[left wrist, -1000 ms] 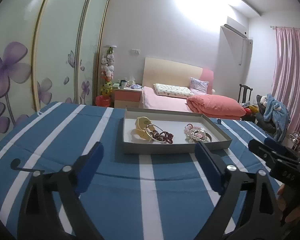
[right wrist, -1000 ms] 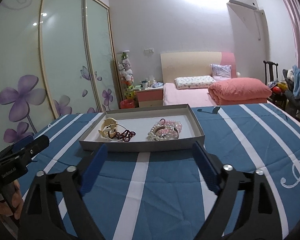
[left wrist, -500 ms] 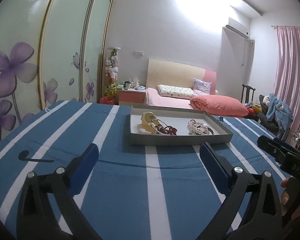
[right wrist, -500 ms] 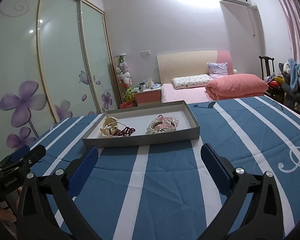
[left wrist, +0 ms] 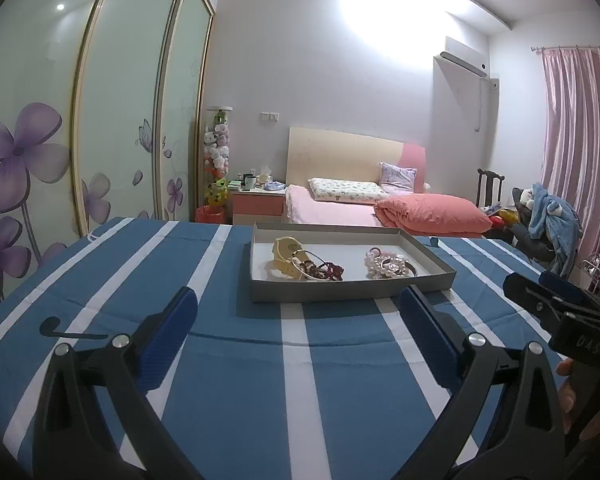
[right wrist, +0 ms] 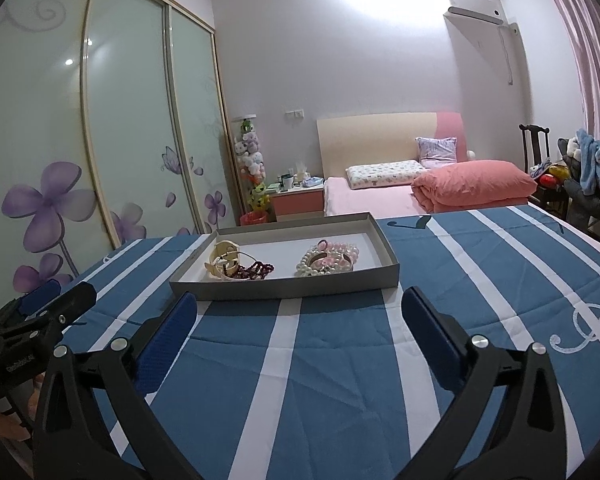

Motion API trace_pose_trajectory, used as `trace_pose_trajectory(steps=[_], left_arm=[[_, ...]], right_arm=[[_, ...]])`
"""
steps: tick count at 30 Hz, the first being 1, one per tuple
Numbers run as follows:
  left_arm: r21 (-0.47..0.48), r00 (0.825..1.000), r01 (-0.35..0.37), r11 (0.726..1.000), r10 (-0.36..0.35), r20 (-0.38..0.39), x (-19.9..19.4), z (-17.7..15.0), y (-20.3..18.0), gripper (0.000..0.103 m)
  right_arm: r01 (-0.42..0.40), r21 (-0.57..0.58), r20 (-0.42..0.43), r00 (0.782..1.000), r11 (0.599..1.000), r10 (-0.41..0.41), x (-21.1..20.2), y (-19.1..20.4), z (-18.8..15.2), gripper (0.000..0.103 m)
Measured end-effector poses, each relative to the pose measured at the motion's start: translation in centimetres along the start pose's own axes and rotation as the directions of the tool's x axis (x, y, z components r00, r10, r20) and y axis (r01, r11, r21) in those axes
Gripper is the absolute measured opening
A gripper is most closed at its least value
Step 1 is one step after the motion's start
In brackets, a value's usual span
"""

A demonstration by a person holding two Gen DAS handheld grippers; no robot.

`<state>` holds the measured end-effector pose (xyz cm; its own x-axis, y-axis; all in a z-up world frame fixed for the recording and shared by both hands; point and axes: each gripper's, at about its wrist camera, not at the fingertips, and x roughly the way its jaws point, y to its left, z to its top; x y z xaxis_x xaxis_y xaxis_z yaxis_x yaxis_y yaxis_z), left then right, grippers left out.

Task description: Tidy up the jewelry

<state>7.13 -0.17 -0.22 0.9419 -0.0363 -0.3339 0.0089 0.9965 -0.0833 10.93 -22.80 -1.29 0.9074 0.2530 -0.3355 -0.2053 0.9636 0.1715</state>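
Note:
A shallow grey tray point(left wrist: 352, 291) point(right wrist: 284, 289) lies on the blue cloth with white stripes. Its left half holds a cream bangle point(left wrist: 285, 249) point(right wrist: 223, 249) and a dark red bead bracelet point(left wrist: 332, 270) point(right wrist: 258, 270). Its right half holds pink and white pearl bracelets point(left wrist: 388, 264) point(right wrist: 328, 260). My left gripper point(left wrist: 298, 304) hovers just short of the tray's near wall, open, with nothing between its blue pads. My right gripper point(right wrist: 300, 304) is also open and empty, just short of the same wall. Each gripper shows at the edge of the other's view, the right gripper point(left wrist: 536, 282) and the left gripper point(right wrist: 66, 292).
The striped cloth point(right wrist: 480, 280) stretches wide on both sides of the tray. Behind it stand a bed with a pink quilt point(left wrist: 432, 210), a nightstand point(left wrist: 256, 204) and wardrobe doors with purple flowers point(left wrist: 24, 168). A chair with blue clothes point(left wrist: 548, 216) is at the right.
The jaws of both grippers have spread a little wider. Both hands have stayed almost still in front of the tray.

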Motion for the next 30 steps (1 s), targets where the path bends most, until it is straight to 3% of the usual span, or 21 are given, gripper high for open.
trace_pose_trajectory(steps=[30], left_arm=[[-0.020, 1.000, -0.011, 1.000, 0.011, -0.024, 0.59, 0.23, 0.12, 0.099]], right_arm=[[-0.004, 0.002, -0.006, 1.000, 1.000, 0.004, 0.07, 0.37, -0.16, 0.101]])
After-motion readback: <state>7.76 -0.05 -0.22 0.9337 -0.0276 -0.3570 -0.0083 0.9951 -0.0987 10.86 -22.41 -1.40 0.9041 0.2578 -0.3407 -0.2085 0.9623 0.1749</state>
